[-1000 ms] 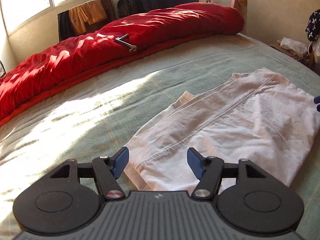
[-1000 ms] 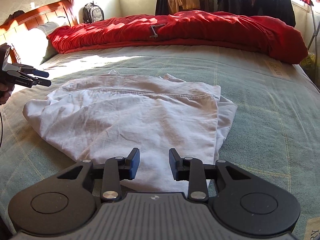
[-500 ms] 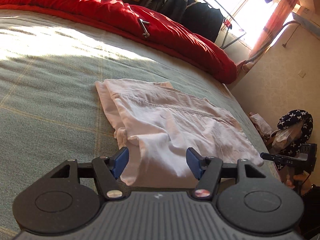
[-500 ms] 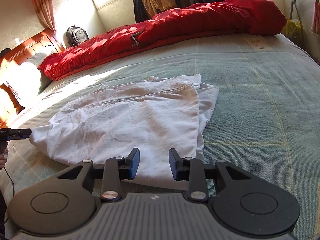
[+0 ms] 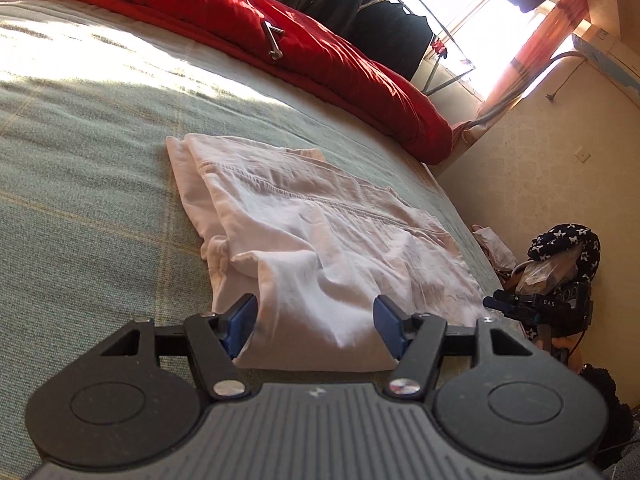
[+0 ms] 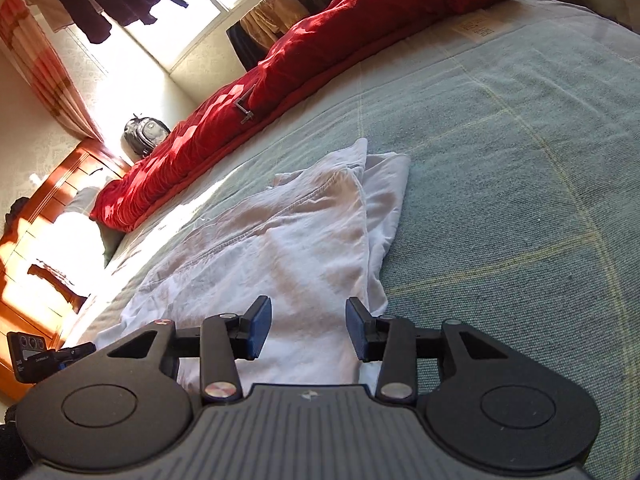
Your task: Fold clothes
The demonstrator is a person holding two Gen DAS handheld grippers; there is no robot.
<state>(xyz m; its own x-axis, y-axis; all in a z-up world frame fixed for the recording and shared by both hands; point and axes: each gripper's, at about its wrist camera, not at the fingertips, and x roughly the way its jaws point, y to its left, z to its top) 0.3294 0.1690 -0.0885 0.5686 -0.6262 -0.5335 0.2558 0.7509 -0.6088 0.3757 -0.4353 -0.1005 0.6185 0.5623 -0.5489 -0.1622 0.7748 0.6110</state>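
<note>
A white garment (image 5: 320, 232), folded flat, lies on the green bed cover (image 5: 80, 168). My left gripper (image 5: 315, 322) stands open low over one near corner. Cloth lies in the gap between its blue pads (image 5: 240, 318), and they do not press on it. The other end of the garment (image 6: 280, 240) fills the right wrist view. There my right gripper (image 6: 309, 326) has its jaws opening, with cloth under and between them, not pinched. The left wrist view catches the right gripper (image 5: 516, 304) past the garment's right corner. The right wrist view has the left gripper (image 6: 60, 356) at lower left.
A red duvet (image 5: 320, 52) runs along the far side of the bed, with a metal tool (image 5: 274, 42) on it. Dark clothes hang on a rack (image 5: 380, 20) by the window. A wooden headboard (image 6: 40, 208) and a backpack (image 6: 146, 134) are at the left. Bags (image 5: 560, 248) lie on the floor.
Both views have rolled and both grippers have come lower and closer to the garment's near edge. The right jaws stand wider than before. The garment lies as it did.
</note>
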